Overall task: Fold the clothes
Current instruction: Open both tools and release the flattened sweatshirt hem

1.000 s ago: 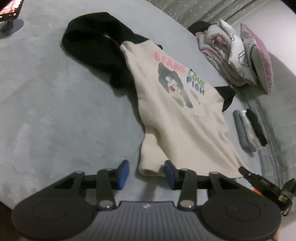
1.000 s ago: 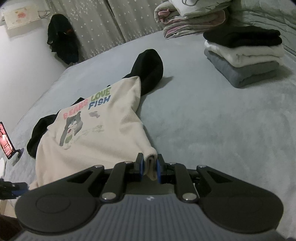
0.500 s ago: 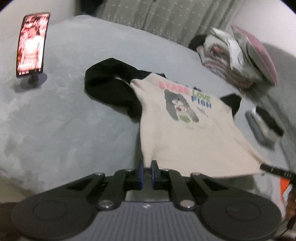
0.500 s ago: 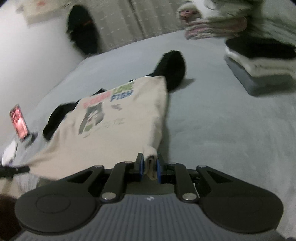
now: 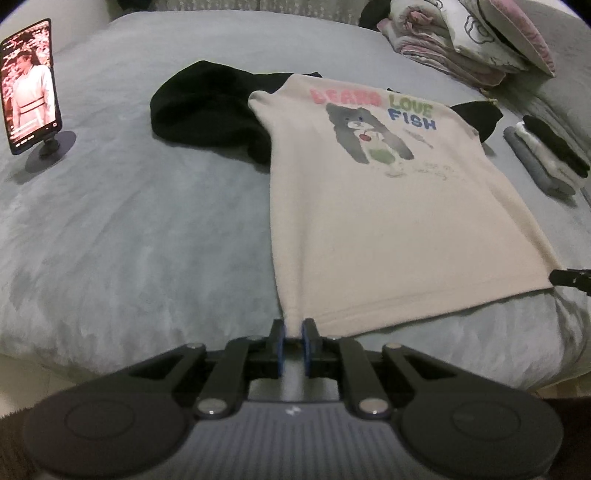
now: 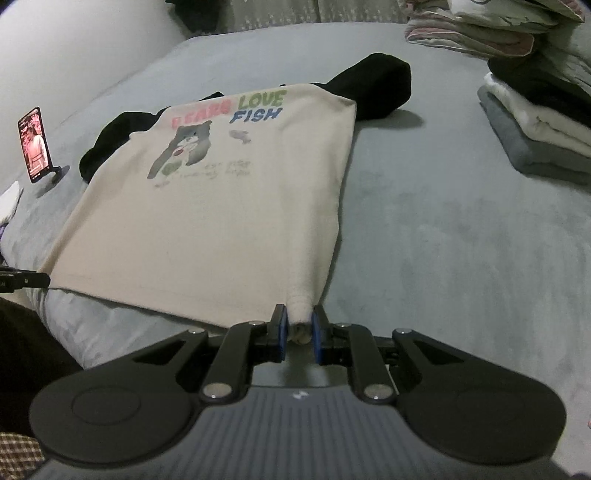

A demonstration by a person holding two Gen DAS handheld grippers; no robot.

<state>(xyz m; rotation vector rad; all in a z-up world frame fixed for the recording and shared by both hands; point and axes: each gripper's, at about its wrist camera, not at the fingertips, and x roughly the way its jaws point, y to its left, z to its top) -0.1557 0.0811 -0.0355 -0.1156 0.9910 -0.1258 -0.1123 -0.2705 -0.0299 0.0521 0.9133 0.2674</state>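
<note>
Both grippers, left gripper (image 5: 291, 338) and right gripper (image 6: 298, 328), are pinching the cream shirt (image 5: 384, 206) by its hem corners. Their jaws have just been easing open slightly. Folded stack (image 6: 535, 122) is sitting at upper right; shirt is lying flat, not yet folded.

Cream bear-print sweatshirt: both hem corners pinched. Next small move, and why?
Probably carry the hem forward toward the print. The left gripper and right gripper each clamp a hem corner of the cream bear-print sweatshirt, now stretched flat on the grey bed.

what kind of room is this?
Likely a bedroom: the sweatshirt lies on a grey bed, folded bedding is piled at its far end, curtains behind.
</note>
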